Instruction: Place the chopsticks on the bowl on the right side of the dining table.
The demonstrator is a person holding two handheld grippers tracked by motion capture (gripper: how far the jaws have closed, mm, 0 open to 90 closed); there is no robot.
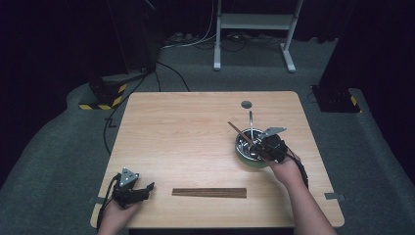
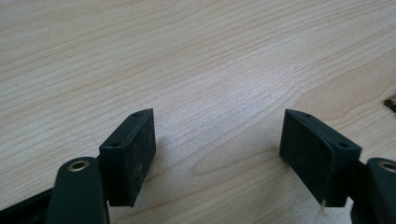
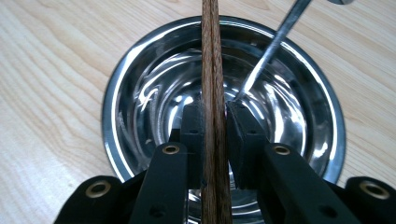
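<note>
My right gripper (image 1: 258, 149) hovers over a shiny steel bowl (image 1: 239, 147) at the right of the wooden table (image 1: 186, 132). It is shut on a pair of dark wooden chopsticks (image 1: 240, 132) that point up and to the left past the bowl's rim. In the right gripper view the pads (image 3: 194, 121) press the chopsticks (image 3: 212, 56) from both sides, above the bowl (image 3: 109, 116). A metal spoon (image 3: 273, 46) leans in the bowl, its handle (image 1: 251, 120) reaching away from me. My left gripper (image 1: 146, 192) rests low at the front left corner, open (image 2: 217, 135), with bare wood between its jaws.
A long dark wooden strip (image 1: 209, 192) lies flat near the front edge, between the two hands; its end (image 2: 391, 102) peeks in at the right of the left gripper view. A grey round cap (image 1: 246, 104) sits in the tabletop behind the bowl.
</note>
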